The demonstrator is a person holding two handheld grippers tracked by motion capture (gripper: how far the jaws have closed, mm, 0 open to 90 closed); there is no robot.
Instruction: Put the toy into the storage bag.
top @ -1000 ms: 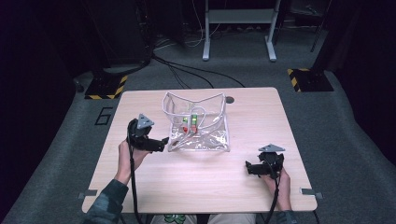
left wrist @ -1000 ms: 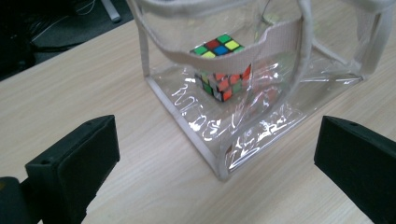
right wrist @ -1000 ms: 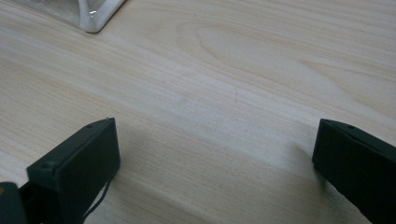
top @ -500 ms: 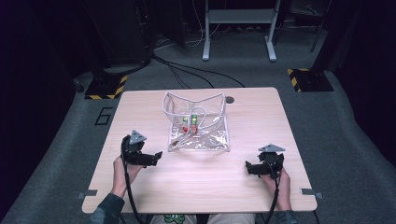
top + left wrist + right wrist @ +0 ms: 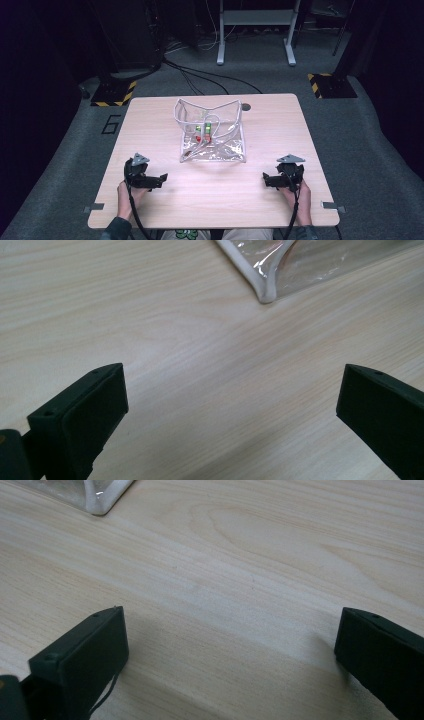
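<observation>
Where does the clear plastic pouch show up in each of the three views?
High view: the clear pouch sits mid-table, between and beyond both grippers.
Left gripper view: one white-edged corner at the top, right of centre.
Right gripper view: one corner at the top left.
Shared landmark: the pouch's white edging on the pale wooden table.

— Underfoot?
— Grey carpet (image 5: 360,140), a taped "6" (image 5: 111,123) just left of the light wooden table (image 5: 280,130). Black cables (image 5: 200,75) trailing behind.
— Farther back?
— Yellow-and-black striped bases (image 5: 112,92), one off each far corner; a grey metal stand (image 5: 255,30) between. Dark round hole (image 5: 245,106) near the table's far edge.
</observation>
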